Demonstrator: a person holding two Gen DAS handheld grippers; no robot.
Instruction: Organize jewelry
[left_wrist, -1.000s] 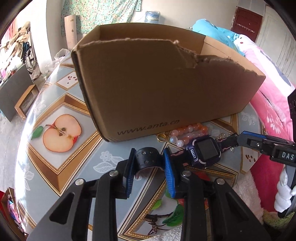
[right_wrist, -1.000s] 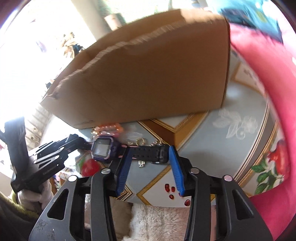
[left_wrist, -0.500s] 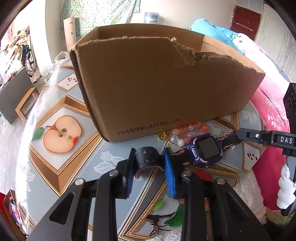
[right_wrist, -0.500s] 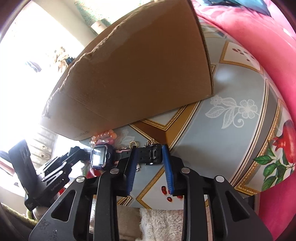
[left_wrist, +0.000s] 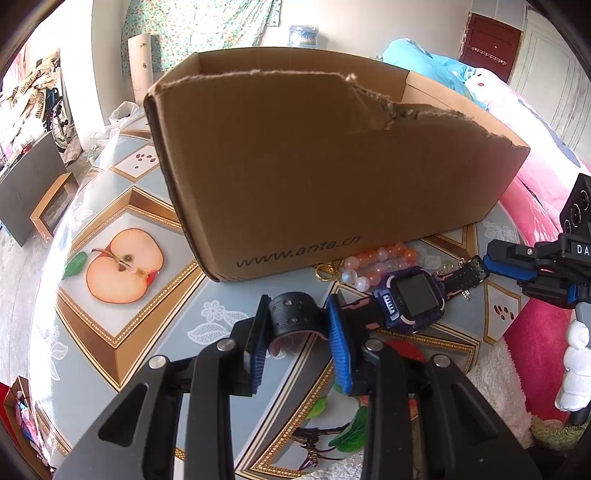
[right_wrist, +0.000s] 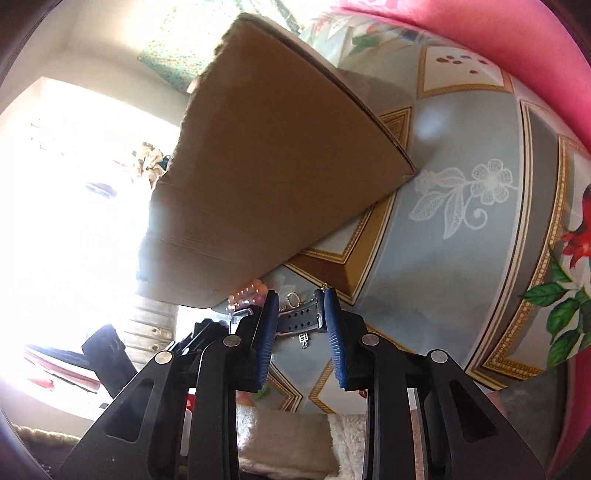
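A dark blue smartwatch (left_wrist: 413, 295) with black-and-pink straps hangs between my two grippers just above the table. My left gripper (left_wrist: 297, 314) is shut on one curled strap end (left_wrist: 293, 312). My right gripper (left_wrist: 491, 264) is shut on the other strap end (right_wrist: 301, 319), as the right wrist view (right_wrist: 299, 310) shows. A pink and orange bead bracelet (left_wrist: 376, 264) and a gold ring (left_wrist: 325, 273) lie on the table against the open cardboard box (left_wrist: 325, 166), right behind the watch.
The round table (left_wrist: 122, 325) has a grey cloth with fruit pictures. The box stands on its middle. A small chain (right_wrist: 303, 338) lies near the watch. A pink bed (left_wrist: 535, 158) is to the right, a white fluffy rug (right_wrist: 295, 435) by the table's edge.
The right gripper has tilted and closed in tighter on its strap end. The watch has lifted and shifted slightly right. The left gripper keeps its hold.
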